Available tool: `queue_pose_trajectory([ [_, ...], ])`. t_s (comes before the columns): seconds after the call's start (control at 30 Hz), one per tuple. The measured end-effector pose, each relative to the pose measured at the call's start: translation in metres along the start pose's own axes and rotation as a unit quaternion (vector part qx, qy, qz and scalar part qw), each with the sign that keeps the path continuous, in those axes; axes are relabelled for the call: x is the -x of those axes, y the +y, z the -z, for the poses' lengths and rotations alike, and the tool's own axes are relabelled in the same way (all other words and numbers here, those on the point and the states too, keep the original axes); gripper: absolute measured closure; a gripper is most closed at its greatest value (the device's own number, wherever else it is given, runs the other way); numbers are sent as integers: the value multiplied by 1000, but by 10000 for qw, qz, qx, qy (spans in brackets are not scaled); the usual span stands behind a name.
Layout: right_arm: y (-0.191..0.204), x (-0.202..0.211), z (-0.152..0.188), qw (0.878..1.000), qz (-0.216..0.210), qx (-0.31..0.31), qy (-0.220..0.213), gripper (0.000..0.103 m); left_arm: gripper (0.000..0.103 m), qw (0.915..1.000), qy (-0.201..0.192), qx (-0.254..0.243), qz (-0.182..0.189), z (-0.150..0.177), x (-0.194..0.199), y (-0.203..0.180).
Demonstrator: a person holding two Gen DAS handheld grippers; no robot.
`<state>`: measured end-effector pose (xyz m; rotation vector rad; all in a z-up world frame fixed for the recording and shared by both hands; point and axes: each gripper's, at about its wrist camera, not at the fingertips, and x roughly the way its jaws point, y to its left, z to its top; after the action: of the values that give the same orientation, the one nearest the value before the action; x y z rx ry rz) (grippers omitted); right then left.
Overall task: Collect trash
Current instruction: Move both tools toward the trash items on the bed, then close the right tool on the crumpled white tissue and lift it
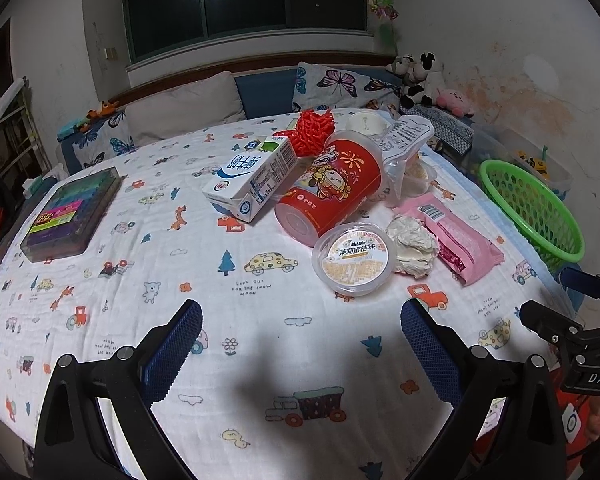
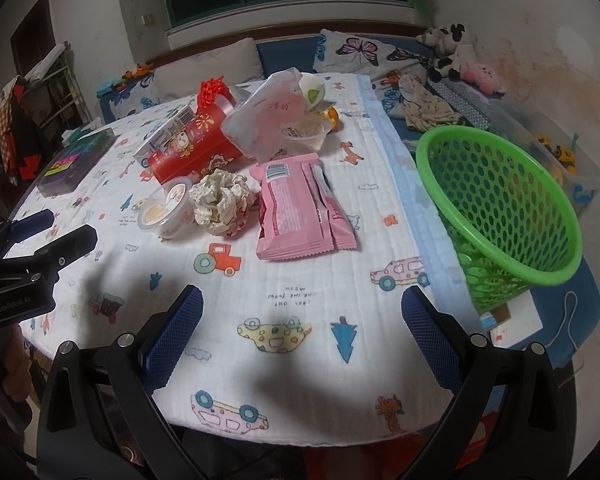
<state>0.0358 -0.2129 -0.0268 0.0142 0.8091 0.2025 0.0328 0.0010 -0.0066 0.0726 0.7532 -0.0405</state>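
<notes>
Two fisheye cameras, each mounted behind its own gripper, look forward and slightly down over a surface (image 1: 260, 240) covered with a cartoon-print cloth, toward a window (image 1: 244, 4) on the far wall. The left gripper (image 1: 300, 344) view sits low at the near edge, facing the clutter head-on, with the right gripper (image 1: 556, 300) entering at its right edge. The right gripper (image 2: 300, 332) view stands further right, close to a green basket (image 2: 500, 208), with the left gripper (image 2: 56, 232) at its left edge. Both views share the red cup (image 1: 332, 184) (image 2: 196, 144), pink packet (image 1: 464, 244) (image 2: 296, 208), crumpled paper (image 1: 414, 246) (image 2: 222, 200) and basket (image 1: 536, 212).
</notes>
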Motion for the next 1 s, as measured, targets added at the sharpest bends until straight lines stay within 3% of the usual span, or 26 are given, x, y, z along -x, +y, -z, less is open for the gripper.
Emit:
queue_pose_trajectory([
  [0.53, 5, -12, -15, 9996, -182, 214, 57, 5, 6, 9999, 91, -3, -46, -11, -10, 3],
  [1.0, 20, -32, -36, 9934, -880, 722, 153, 17, 6, 9997, 239, 82, -75, -17, -22, 11],
])
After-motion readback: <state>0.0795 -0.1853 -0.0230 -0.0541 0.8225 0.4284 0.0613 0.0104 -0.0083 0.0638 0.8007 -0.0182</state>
